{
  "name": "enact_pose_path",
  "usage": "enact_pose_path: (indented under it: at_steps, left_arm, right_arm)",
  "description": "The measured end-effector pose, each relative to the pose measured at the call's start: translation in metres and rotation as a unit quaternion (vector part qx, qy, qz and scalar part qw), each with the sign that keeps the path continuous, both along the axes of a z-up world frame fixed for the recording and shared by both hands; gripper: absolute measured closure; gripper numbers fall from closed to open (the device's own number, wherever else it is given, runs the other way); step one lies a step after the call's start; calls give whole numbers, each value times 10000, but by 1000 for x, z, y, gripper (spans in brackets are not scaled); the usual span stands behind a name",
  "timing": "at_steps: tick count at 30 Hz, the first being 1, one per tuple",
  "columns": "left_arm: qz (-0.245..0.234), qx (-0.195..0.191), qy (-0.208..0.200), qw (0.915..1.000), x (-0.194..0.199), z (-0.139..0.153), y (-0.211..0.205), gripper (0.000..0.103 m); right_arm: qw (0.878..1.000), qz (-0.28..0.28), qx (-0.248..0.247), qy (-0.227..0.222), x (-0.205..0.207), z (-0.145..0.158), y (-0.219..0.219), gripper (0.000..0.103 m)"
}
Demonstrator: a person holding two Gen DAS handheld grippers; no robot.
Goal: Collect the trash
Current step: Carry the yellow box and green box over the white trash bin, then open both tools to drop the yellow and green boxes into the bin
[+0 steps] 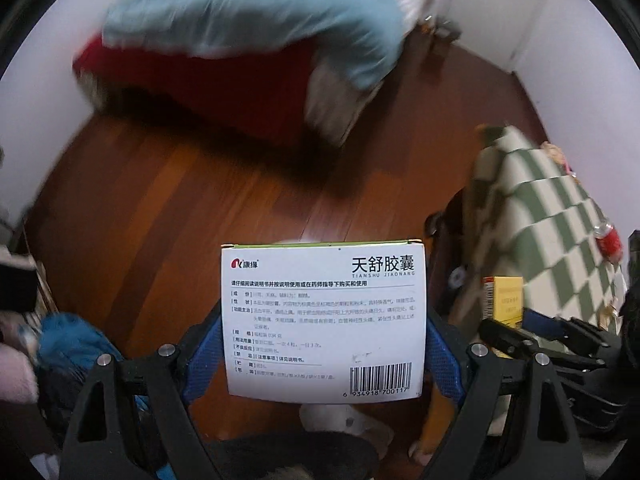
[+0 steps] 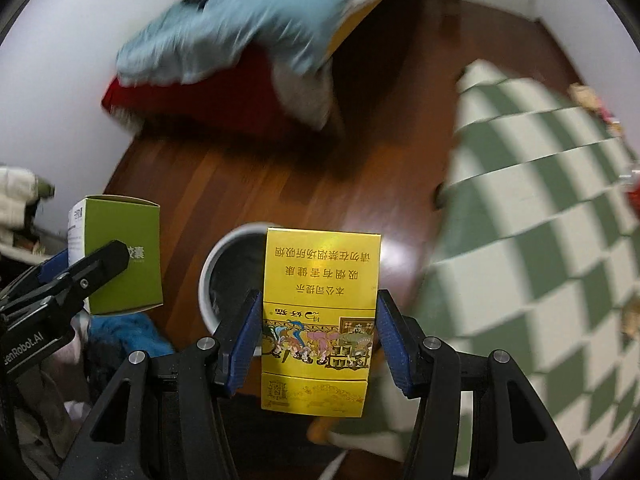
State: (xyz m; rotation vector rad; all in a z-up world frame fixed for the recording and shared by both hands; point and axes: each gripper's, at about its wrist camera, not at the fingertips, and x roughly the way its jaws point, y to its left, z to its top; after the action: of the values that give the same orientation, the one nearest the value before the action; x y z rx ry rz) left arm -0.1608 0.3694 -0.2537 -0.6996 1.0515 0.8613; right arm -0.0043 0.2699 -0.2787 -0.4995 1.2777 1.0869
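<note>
A: Start on your left. What is the left gripper [image 1: 324, 344] doing?

B: Your blue pads [image 1: 204, 344] pinch the sides of a white medicine box [image 1: 324, 320], barcode toward the camera, green top edge at 12 o'clock. In the right wrist view the same box [image 2: 120, 256] shows its green face at 9 o'clock.

A: And the bin?

B: A white bin [image 2: 208, 276] with a dark liner stands on the wood floor [image 2: 224, 184], just behind the yellow pack and partly hidden by it. It sits at 10 o'clock of your right pads. From the left wrist I can't make it out.

A: The right gripper [image 2: 316, 340]?

B: It clamps a yellow cigarette pack [image 2: 320, 312] by its long edges, pack upright, print upside down. That pack [image 1: 502, 300] also shows at 3 o'clock in the left view.

A: So how do I drop them well?

B: I'd judge both pieces are on the way to the bin. The room is blurred, so slow down before letting go. Bring each box over the bin mouth, one at a time so the tools don't collide. Keep clear of the checked cloth [image 2: 532, 216] at 3 o'clock. Spread the pads only when the box hangs inside the rim.
</note>
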Motion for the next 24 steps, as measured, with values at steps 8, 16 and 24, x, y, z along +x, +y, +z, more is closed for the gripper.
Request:
enact_pose_path:
  at_steps: [8, 16, 24]
  left_arm:
    - [359, -914, 182, 9950, -27, -109, 57, 14]
    - [777, -1091, 468, 9899, -49, -144, 73, 2]
    - [1045, -686, 865, 9884, -68, -143, 56, 3]
  right_arm:
    - [9949, 353, -898, 306, -47, -123, 71, 45]
    - [9888, 492, -1293, 568, -56, -191, 105, 44]
    - [9881, 621, -1372, 298, -67, -196, 113, 8]
